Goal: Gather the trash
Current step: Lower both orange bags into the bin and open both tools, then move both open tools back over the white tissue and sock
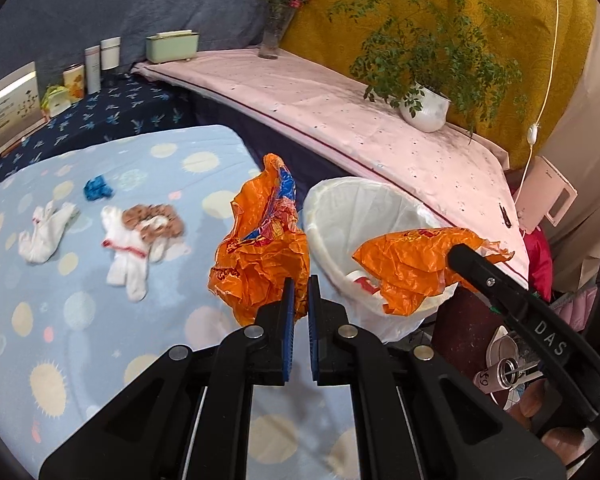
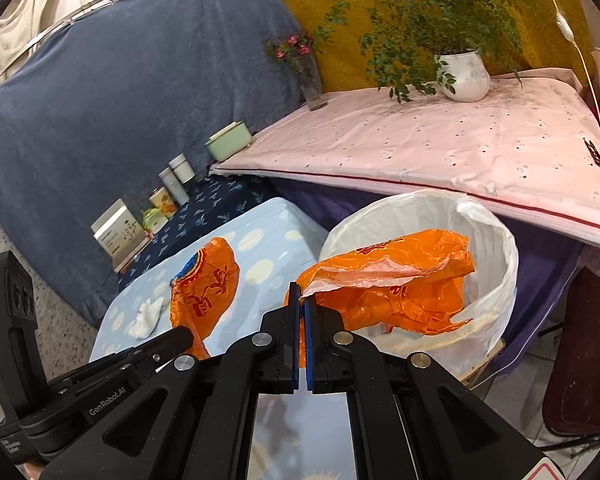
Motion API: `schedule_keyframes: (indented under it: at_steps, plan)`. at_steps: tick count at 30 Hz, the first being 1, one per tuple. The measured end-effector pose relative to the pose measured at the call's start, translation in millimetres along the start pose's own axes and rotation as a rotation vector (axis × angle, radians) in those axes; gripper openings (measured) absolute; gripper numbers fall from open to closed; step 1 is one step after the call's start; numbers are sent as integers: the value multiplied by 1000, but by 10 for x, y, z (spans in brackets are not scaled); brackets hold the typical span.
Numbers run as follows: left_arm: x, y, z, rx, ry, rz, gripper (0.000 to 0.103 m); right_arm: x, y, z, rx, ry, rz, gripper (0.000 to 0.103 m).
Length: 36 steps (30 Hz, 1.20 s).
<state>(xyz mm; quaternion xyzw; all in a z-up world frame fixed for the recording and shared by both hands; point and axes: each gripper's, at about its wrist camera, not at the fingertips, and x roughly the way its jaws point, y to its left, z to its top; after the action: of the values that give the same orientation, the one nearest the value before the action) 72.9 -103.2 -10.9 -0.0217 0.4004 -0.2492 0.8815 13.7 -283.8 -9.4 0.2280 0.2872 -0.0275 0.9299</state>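
Two handheld black tools with blue pads each grip a crumpled orange plastic bag beside a white-lined trash bin.

The left tool [image 1: 301, 292] is clenched on the lower edge of the first orange bag [image 1: 260, 256], which has blue and red print and stands up above the tool's tips, over the near right edge of a light blue bed sheet [image 1: 100, 320] patterned with pale circles. In the right wrist view this same bag [image 2: 206, 284] appears at the left, held up over the sheet's edge.

The right tool [image 2: 302, 298] is clenched on the edge of the second orange bag [image 2: 400, 284], which hangs over the open mouth of the trash bin [image 2: 496, 292]. The bin, lined with a white plastic bag, stands just right of the bed, below a pink-covered ledge [image 2: 440, 148].

On the sheet, well left of the bags, lie two white socks [image 1: 126, 248], a brown scrunchie-like item [image 1: 156, 218] touching one sock, and a small blue crumpled scrap [image 1: 97, 189].

On the pink ledge sit a leafy plant in a white pot [image 1: 426, 106] and a glass vase of pink flowers [image 1: 274, 34].
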Motion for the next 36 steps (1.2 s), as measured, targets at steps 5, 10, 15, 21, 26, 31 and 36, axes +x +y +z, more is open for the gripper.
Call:
schedule_keyframes:
  at_steps: [5,10,15,21,26,31,36]
  plan:
    - [222,-228,207,35,8,-31,6,152,-203,162,13,-5,-25,3]
    - [503,-465,345,81,35,-72,6,297,-424,281,35,-10,-57,3]
    - [803,-662,372,109,76,-96,6,445,-632,332,66,4,-78,3]
    - [1043,-796,343,132,101,-108,8,576,-785,346,88,14,-105,10]
    - [1106,-729,316,95,86,-52,41,590,-888,327,119,5,-139,31]
    - [1116,-579,275,64,90,-19,45,602,-884,321,108,13,-132,31]
    - [1019,-414,245,23,75,2,53,600,-806,322,103,11,-117,31]
